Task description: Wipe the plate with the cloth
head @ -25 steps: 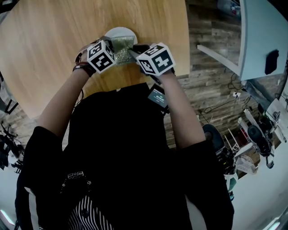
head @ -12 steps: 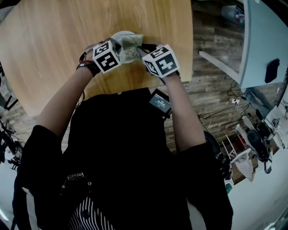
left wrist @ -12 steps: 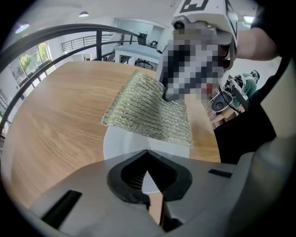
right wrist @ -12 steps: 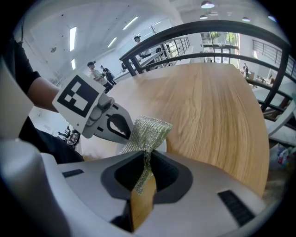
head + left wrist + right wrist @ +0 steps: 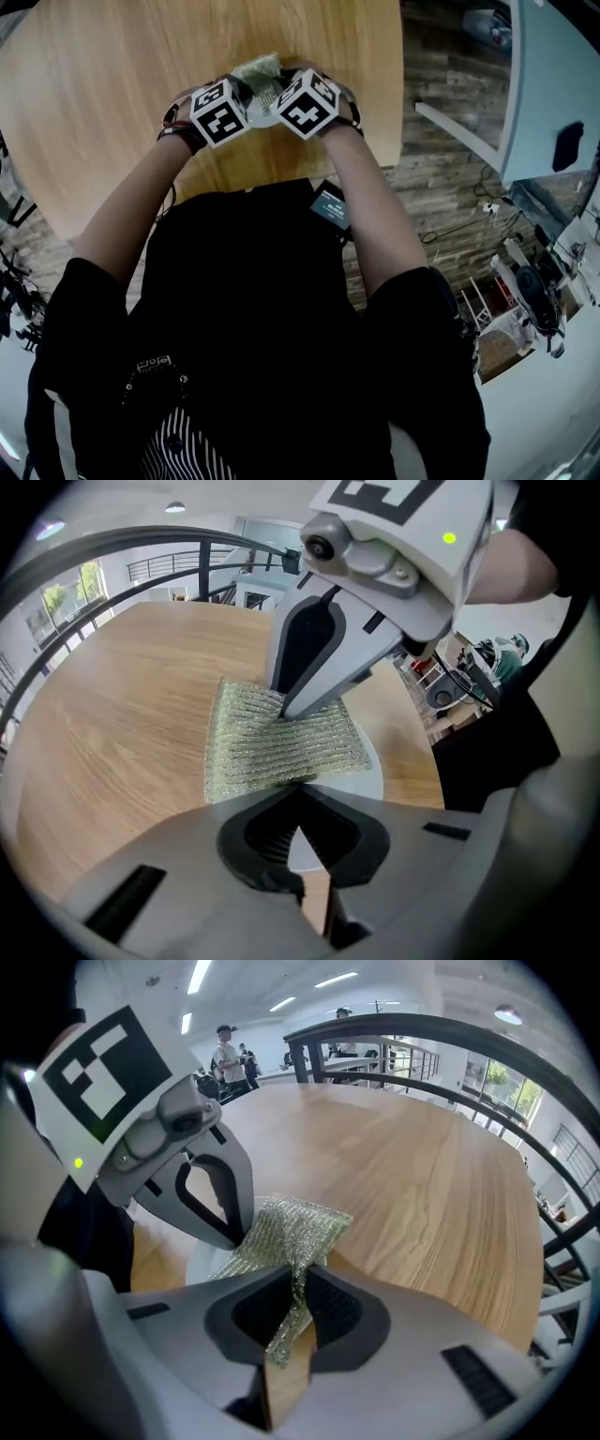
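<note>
Plate [image 5: 373, 772] gripped, cloth [image 5: 272, 742] pinched.
Head view: both sit at the tabletop's [image 5: 112, 84] near edge. Left gripper view: left tool [image 5: 298, 847] narrow, clamped on the plate's white rim; cloth lies on the plate. Right gripper view: right tool [image 5: 286, 1330] closed on a cloth fold.

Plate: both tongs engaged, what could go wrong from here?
1. The left tongs pinch only the rim of the plate, so wiping pressure could twist it loose.
2. The right tongs hold the cloth by a thin fold, so a hard drag may pull it out.
3. Both tongs work close together over the plate and could collide.
</note>
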